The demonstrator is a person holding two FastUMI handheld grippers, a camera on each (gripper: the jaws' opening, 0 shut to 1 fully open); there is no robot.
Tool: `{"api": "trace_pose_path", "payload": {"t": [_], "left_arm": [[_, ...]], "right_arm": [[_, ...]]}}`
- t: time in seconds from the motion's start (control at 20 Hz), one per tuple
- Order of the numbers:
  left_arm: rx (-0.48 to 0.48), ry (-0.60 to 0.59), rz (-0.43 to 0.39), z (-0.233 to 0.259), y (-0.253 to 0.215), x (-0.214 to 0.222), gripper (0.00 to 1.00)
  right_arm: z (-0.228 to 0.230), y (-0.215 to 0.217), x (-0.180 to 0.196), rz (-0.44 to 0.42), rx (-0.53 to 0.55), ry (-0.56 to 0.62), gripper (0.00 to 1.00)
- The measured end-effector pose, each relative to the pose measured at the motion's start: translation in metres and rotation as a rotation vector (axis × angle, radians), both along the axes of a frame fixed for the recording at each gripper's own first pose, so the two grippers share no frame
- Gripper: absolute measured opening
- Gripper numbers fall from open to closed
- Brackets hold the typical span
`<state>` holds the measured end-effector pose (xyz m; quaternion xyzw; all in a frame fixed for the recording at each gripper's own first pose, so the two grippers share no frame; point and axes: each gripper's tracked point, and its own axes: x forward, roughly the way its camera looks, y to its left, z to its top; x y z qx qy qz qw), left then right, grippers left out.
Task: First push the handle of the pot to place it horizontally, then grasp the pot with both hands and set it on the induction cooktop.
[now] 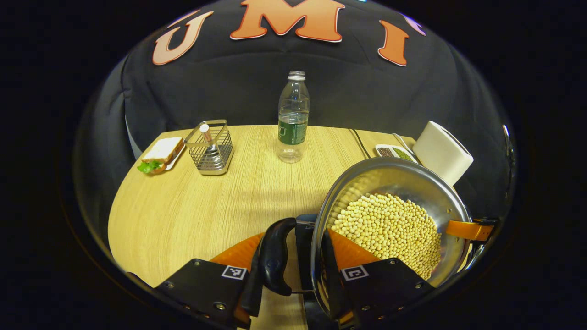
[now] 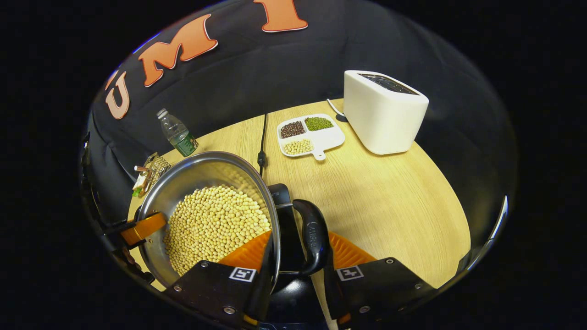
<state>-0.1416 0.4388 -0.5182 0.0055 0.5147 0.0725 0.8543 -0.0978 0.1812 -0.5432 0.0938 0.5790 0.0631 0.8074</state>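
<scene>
Pot [image 1: 390,220] of beans hangs tilted above the tabletop [image 1: 192,201], near its front edge, gripped from both sides: left gripper [image 1: 298,275] and right gripper [image 2: 293,270] each clamp its rim beside a black handle [image 1: 275,256].

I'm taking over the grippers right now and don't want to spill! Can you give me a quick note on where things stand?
Left gripper: shut on the pot, across one handle and the rim.
Right gripper: shut across the other handle and rim.
Pot: full of beans, over the black cooktop; can't tell if it rests there.
Done: two-handed grasp.
Left: settle it level on the cooktop, then let go.
</scene>
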Motion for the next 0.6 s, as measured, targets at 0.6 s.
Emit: {"api": "trace_pose_path", "payload": {"t": [0.6], "left_arm": [[0.067, -0.107, 0.064, 0.077, 0.02, 0.012, 0.84]], "right_arm": [[0.073, -0.018, 0.047, 0.028, -0.099, -0.261, 0.86]]}}
